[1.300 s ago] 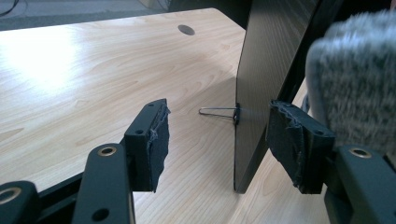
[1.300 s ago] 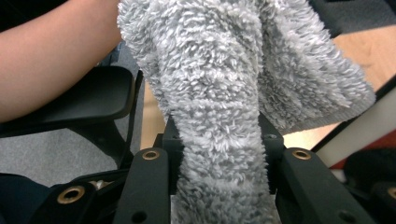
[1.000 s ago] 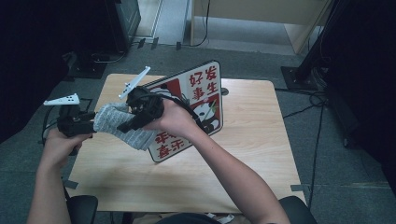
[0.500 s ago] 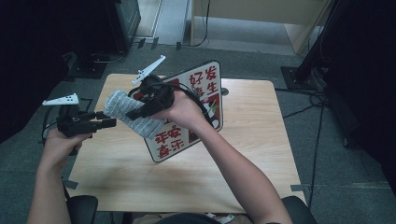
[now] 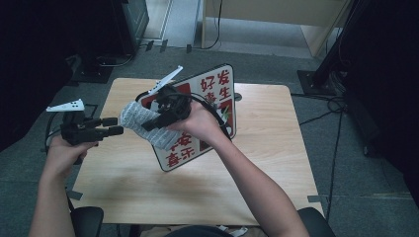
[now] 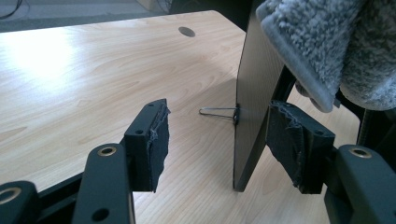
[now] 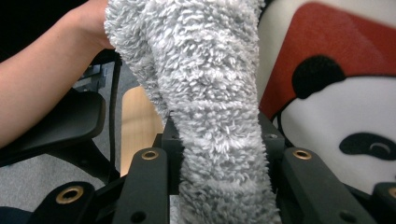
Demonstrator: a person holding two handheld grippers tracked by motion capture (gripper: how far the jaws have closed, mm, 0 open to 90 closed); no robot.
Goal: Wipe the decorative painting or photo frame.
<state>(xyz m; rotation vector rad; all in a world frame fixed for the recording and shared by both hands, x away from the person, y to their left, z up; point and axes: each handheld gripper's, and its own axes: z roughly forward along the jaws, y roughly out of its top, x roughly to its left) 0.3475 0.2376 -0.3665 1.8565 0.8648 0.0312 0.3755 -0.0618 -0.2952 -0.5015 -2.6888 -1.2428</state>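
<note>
A grey fluffy cloth (image 5: 141,121) is clamped between the fingers of the right gripper (image 5: 157,120), and in the right gripper view the pile of the cloth (image 7: 210,121) is seen squeezed between the two black fingers (image 7: 144,186) and rising upward from them. The cloth is pressed against the printed face of a sign board (image 5: 207,118), which stands tilted on the wooden tabletop (image 5: 267,148); the board is printed with a panda, red patches and red characters on a white ground. In the high view the cloth is held at the left part of the board, partly covering its upper left area. The left gripper (image 5: 114,126) is held to the left of the board, above the left edge of the tabletop, with its fingers apart and nothing clamped. In the left gripper view the dark edge of the board (image 6: 254,93) is seen standing between the open fingers (image 6: 149,140), closer to the right-hand finger; whether that pad touches it cannot be told. A thin wire clip (image 6: 219,112) is seen at the lower part of the board's edge, and the cloth (image 6: 317,42) hangs over the top right of that view. A round hole (image 6: 187,31) is set in the tabletop farther back.
</note>
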